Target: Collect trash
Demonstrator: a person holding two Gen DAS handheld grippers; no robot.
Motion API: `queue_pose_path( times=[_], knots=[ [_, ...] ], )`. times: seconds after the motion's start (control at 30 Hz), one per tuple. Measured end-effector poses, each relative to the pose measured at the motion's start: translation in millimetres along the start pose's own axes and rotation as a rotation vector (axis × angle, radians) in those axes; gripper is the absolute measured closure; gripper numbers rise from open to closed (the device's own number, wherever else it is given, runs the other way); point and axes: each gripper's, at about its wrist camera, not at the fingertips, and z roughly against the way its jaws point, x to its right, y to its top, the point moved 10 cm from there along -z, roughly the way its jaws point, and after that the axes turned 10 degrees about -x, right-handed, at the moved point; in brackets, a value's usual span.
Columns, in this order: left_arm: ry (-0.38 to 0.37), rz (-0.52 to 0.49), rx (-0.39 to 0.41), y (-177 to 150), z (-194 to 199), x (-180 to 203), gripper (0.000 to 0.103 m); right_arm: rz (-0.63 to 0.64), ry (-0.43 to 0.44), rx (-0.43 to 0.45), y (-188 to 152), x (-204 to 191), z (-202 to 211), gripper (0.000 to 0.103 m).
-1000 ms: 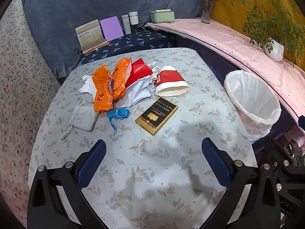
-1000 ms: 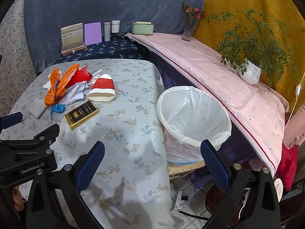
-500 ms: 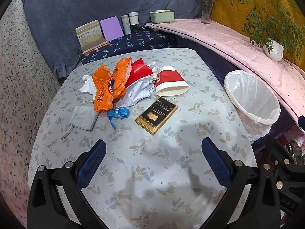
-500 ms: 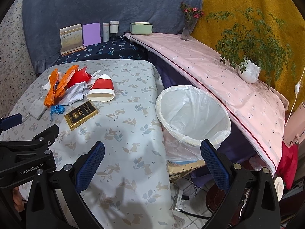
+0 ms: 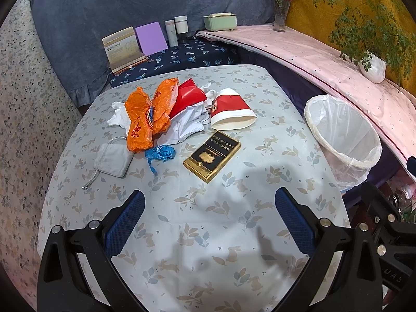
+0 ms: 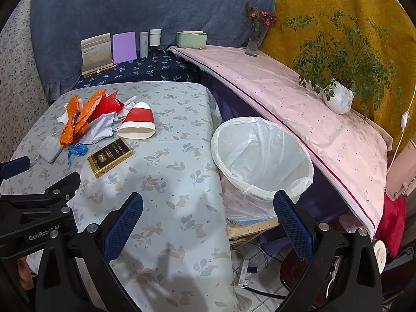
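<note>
The right gripper [image 6: 208, 221] has drifted a touch left and back over the last second, so the lined trash bin [image 6: 262, 156] sits slightly lower and nearer in its view. The left gripper's [image 5: 208, 221] view barely shifted.

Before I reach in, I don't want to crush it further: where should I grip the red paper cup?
The red paper cup lies on its side, flattened mouth toward the left gripper. Probably come from above, fingers across its narrower red base end, where it looks less squashed than the rim.
</note>
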Motion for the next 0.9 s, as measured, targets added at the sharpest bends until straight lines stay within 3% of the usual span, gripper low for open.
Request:
queue_pose_path(
  times=[0.9],
  knots=[
    [-0.020,-0.007,0.016,2.6,1.9,3.2,0.007,-0.028,-0.006,0.012,1.3,5.4,3.2,0.007]
  ],
)
